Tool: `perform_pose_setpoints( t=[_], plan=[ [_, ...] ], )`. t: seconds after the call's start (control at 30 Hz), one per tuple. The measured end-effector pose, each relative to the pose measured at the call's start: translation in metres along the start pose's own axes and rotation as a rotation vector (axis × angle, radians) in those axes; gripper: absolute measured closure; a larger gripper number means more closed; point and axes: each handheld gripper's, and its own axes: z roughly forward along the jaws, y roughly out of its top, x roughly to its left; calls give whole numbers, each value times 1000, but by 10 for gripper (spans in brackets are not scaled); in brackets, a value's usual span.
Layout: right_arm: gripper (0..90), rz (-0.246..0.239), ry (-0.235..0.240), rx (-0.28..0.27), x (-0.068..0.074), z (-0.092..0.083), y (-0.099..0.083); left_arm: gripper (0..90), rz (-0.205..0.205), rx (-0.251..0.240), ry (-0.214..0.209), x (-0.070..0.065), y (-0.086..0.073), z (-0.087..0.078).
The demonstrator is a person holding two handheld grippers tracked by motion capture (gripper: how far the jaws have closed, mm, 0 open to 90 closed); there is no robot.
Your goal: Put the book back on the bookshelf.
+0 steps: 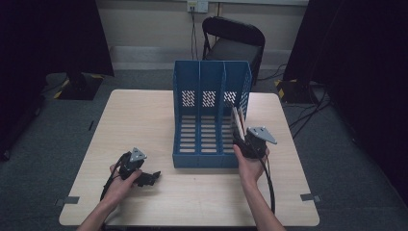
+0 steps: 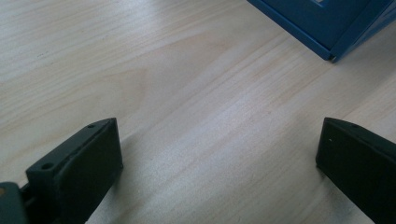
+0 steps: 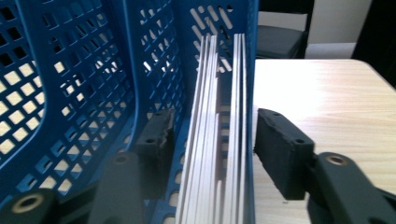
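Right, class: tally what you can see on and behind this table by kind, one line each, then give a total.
Blue file rack with three compartments: 1
Stack of white sheets standing in the rack's right-hand compartment, counted as one stack: 1
Hand-held grippers, left gripper and right gripper: 2
Wooden table: 1
Black folding chair behind the table: 1
Total: 6

- A light wooden bench (image 1: pixel 144 125) stands on a grey carpeted floor (image 1: pixel 57 130).
- A black folding chair (image 1: pixel 234 41) sits behind the bench, against a pale wall (image 1: pixel 144 24).
- A wall socket (image 1: pixel 197 5) feeds cables (image 1: pixel 194 33) that hang down.
- Dark curtains (image 1: pixel 48 33) flank both sides.
- The light is dim.
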Motion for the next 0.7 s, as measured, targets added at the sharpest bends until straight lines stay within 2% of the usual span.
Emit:
perform_pose_setpoints(
  t=[0.07, 0.27, 0.37, 0.7],
  plan=[
    [421, 6, 37, 16, -1, 2, 0, 0, 0, 1, 0, 0, 0, 0],
    [362, 17, 77, 24, -4, 2, 1, 0, 0, 1, 1, 0, 0, 0],
    [302, 24, 127, 35, -7, 1, 6, 0, 0, 1, 1, 0, 0, 0],
    [225, 44, 196, 31, -15, -9, 12, 1, 0, 0, 9, -1, -2, -2]
  ],
)
